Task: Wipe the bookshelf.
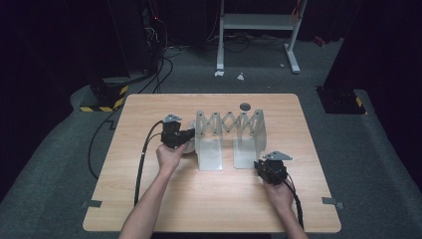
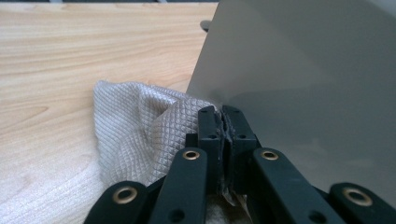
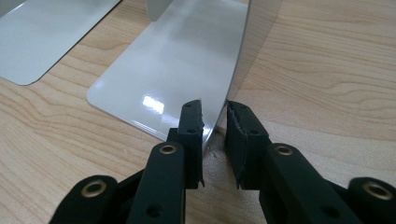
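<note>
The left tongs (image 2: pixel 223 122) pinch a quilted grey cloth (image 2: pixel 140 130) against the extendable grey metal bookend rack (image 1: pixel 230 130) to wipe it, while the right tongs (image 3: pixel 215 122), narrowly parted, straddle its far upright plate's edge, apparently to steady it.

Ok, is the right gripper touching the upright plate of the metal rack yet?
Cannot tell. In the right gripper view the right gripper has its jaws parted on either side of the plate edge, but any contact or gap is unclear.

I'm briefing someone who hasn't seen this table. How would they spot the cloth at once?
Start at the wooden table and find the grey expandable metal rack at its middle. Against the rack's left end plate lies the cloth, pinched by the left gripper. It is the one soft, crumpled thing there, pale grey with a fine diamond weave, beside smooth hard metal.
</note>
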Action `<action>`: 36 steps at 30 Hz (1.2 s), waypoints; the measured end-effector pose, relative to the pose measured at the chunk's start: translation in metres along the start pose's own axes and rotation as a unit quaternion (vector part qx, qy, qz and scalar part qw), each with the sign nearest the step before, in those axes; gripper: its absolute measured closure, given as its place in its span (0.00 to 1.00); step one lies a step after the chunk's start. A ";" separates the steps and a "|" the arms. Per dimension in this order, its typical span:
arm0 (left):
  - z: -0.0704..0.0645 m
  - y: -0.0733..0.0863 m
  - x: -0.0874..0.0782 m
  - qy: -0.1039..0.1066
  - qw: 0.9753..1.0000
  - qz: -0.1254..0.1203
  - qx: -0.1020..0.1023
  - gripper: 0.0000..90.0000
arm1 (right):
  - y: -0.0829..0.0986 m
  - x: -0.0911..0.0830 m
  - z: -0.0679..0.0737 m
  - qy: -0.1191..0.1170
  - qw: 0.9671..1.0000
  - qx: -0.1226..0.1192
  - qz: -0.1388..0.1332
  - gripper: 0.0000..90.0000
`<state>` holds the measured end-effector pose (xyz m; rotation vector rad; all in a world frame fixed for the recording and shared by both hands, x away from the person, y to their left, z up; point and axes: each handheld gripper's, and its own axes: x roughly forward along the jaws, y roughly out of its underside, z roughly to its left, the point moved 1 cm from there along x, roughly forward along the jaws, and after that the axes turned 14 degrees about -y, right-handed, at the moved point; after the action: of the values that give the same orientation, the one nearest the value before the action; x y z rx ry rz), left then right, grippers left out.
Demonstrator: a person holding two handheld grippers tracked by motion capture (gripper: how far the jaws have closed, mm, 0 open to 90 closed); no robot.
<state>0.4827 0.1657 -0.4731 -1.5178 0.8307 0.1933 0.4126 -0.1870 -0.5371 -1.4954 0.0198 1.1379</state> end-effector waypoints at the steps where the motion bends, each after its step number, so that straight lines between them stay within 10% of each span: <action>1: 0.001 0.002 0.002 0.000 1.000 0.003 -0.002 0.96 | 0.000 0.000 0.000 0.000 1.000 0.001 0.000 0.85; 16: 0.004 0.025 0.028 -0.010 0.999 0.047 -0.006 0.96 | 0.000 0.000 0.000 0.001 1.000 0.000 0.000 0.85; 36: -0.006 -0.056 -0.049 0.023 0.997 -0.076 0.014 0.96 | 0.000 0.000 0.000 -0.001 1.000 0.000 0.000 0.85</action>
<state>0.4789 0.1731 -0.3989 -1.5566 0.7469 0.0350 0.4126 -0.1871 -0.5371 -1.4940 0.0184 1.1396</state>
